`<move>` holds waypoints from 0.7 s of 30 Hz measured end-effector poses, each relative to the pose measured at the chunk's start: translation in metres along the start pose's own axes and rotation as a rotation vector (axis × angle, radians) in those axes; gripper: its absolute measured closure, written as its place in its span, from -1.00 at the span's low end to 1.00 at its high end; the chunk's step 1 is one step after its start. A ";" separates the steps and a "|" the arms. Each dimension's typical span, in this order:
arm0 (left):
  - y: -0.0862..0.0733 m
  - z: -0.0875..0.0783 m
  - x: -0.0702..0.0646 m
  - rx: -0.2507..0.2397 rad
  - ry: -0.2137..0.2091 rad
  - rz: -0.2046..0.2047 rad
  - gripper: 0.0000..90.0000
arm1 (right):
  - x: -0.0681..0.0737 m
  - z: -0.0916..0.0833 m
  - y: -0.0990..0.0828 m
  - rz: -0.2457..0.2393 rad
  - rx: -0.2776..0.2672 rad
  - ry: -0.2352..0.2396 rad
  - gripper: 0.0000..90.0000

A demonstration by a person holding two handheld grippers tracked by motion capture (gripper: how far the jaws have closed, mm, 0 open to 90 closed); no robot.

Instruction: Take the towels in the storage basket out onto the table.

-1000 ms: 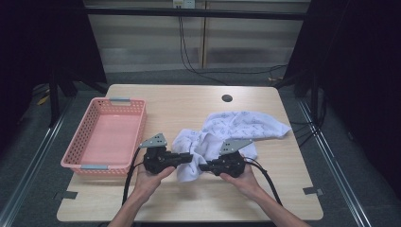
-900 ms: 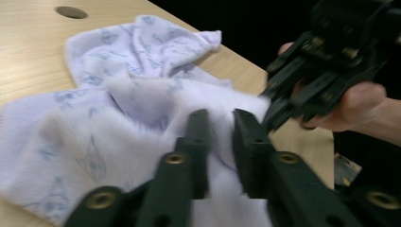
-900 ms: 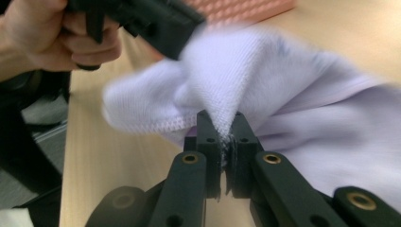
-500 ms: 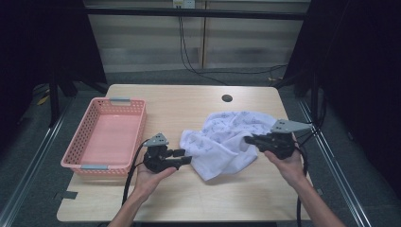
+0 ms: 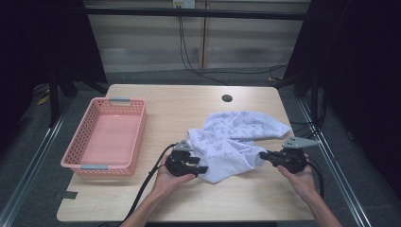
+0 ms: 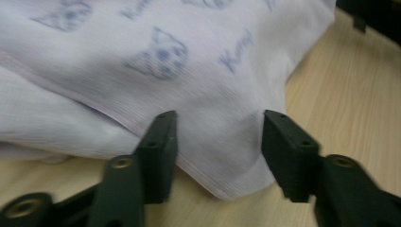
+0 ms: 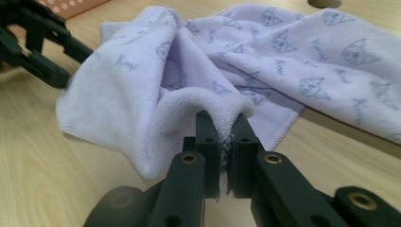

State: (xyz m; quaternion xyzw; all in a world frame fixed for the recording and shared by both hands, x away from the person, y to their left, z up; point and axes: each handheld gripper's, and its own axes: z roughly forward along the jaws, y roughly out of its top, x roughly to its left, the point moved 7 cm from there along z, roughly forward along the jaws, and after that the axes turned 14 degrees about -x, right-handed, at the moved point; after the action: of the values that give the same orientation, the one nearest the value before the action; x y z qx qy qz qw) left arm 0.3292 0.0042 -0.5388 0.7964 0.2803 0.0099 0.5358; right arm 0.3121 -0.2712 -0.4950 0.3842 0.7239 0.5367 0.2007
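A white towel printed with blue cat faces lies crumpled on the wooden table. My right gripper is at the towel's right front edge. In the right gripper view it is shut on a thick fold of the towel. My left gripper sits at the towel's front left corner. Its jaws have just been opening. In the left gripper view they stand apart, with the towel's corner lying loose between them and not pressed.
A pink plastic basket stands at the table's left with nothing in it. A round cable hole is near the far edge. Bare wood lies in front of the towel and along the back. Cables trail from both grippers.
The right gripper has carried its towel fold to the right, drawing the cloth out sideways. The left gripper has let go of the towel, its jaws now apart, and sunk a little.
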 end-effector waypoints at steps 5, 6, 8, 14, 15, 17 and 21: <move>0.001 -0.005 -0.001 0.007 -0.007 0.042 1.00 | 0.003 0.005 -0.002 0.007 0.002 0.015 0.82; 0.007 -0.012 0.002 -0.021 -0.006 0.044 1.00 | 0.003 0.005 -0.003 0.008 0.007 0.015 0.81; 0.021 -0.028 0.006 -0.099 -0.010 0.012 1.00 | 0.003 0.006 -0.003 0.014 0.007 0.015 0.76; 0.020 -0.043 0.017 -0.132 -0.017 -0.040 0.64 | 0.003 0.015 -0.006 0.028 0.019 0.023 0.77; 0.014 -0.037 0.014 -0.098 -0.037 -0.028 0.55 | 0.003 0.017 -0.006 0.029 0.023 0.022 0.77; 0.008 -0.028 0.007 -0.063 -0.075 -0.006 0.45 | 0.002 0.019 -0.007 0.029 0.026 0.019 0.78; -0.005 -0.005 -0.018 0.019 -0.146 0.051 0.33 | -0.002 0.022 -0.008 0.043 0.031 0.008 0.77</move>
State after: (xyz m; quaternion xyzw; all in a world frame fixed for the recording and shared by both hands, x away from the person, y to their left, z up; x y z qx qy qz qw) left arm 0.3100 0.0015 -0.5363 0.8067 0.2202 -0.0374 0.5471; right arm 0.3266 -0.2602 -0.5101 0.4006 0.7246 0.5311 0.1802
